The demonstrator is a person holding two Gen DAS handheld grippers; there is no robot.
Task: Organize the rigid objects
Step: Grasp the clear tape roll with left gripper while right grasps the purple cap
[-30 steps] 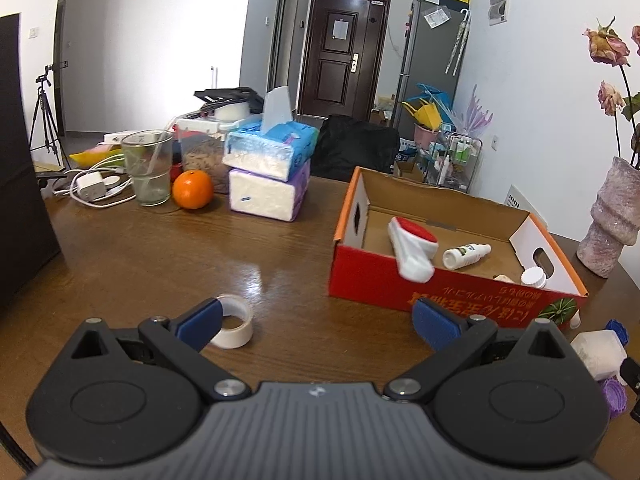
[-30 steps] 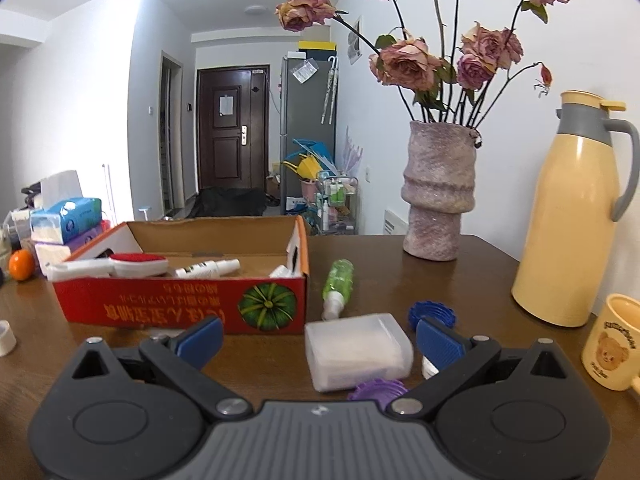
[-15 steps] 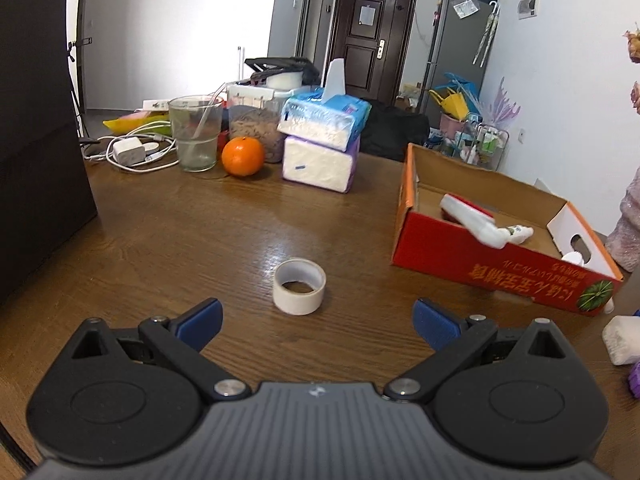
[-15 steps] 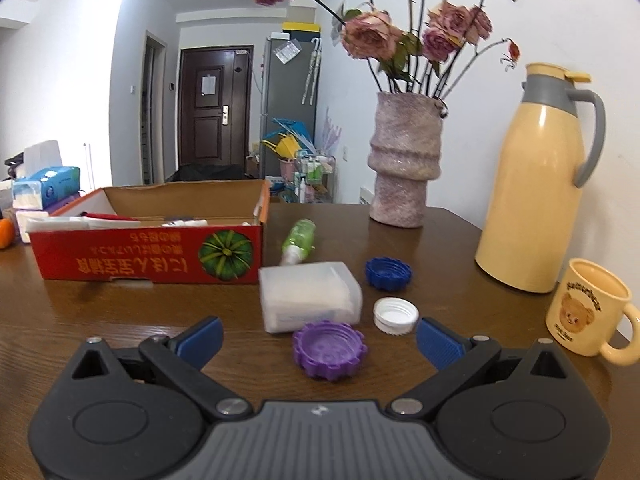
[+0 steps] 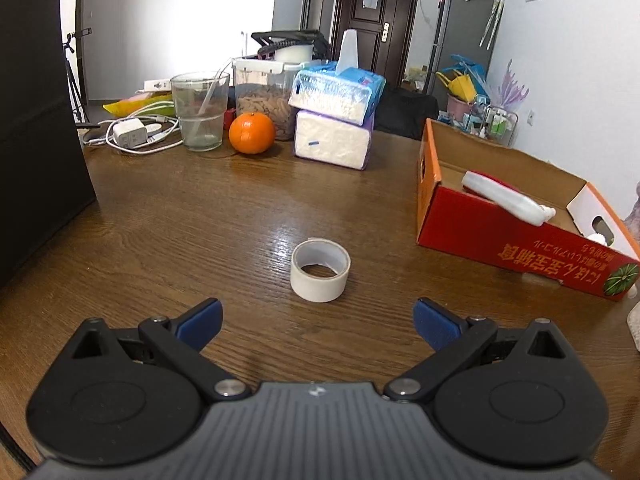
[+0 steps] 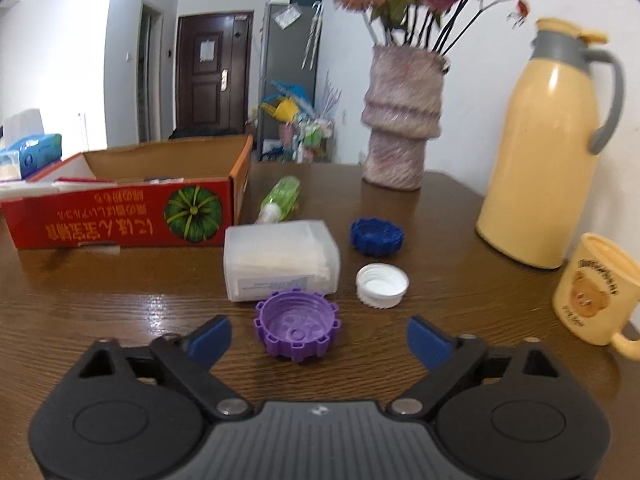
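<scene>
Purple cap [image 6: 297, 329] lies open side up on the table [image 6: 100, 304], just ahead of the right gripper [image 6: 319, 336] and a little left of its centre line. It sits near the mouth of the jaws, not between the blue pads. The jaws have just been closing somewhat but stand apart, gripping nothing.

Touching or just behind the purple cap: a translucent plastic box [image 6: 280, 258] lying flat. Right of the box, a white cap [image 6: 382, 285], open side up. Farther back, a blue cap [image 6: 377, 236]. A small green bottle [image 6: 280, 199] lies on its side behind the box, next to the right end of the red cardboard box [image 6: 120, 222]. The red box is open at the top; some items show over its rim in this view, not clearly.

Left wrist view: a roll of white tape [image 5: 320, 269] stands on its flat side on the table, ahead of the left gripper [image 5: 318, 322], roughly centred, clear of the pads. Left jaws wide apart, empty. The red cardboard box sits to the right of the tape, well apart; inside it lies a white and red tool [image 5: 504, 196].

Far side of the table: an orange [image 5: 252, 133], a glass [image 5: 201, 110], two stacked tissue packs [image 5: 334, 120], a charger with cable [image 5: 130, 134].

Right side, right wrist view: a vase [image 6: 402, 120] of dried flowers, a yellow thermos jug [image 6: 540, 152], a yellow mug [image 6: 596, 292].
</scene>
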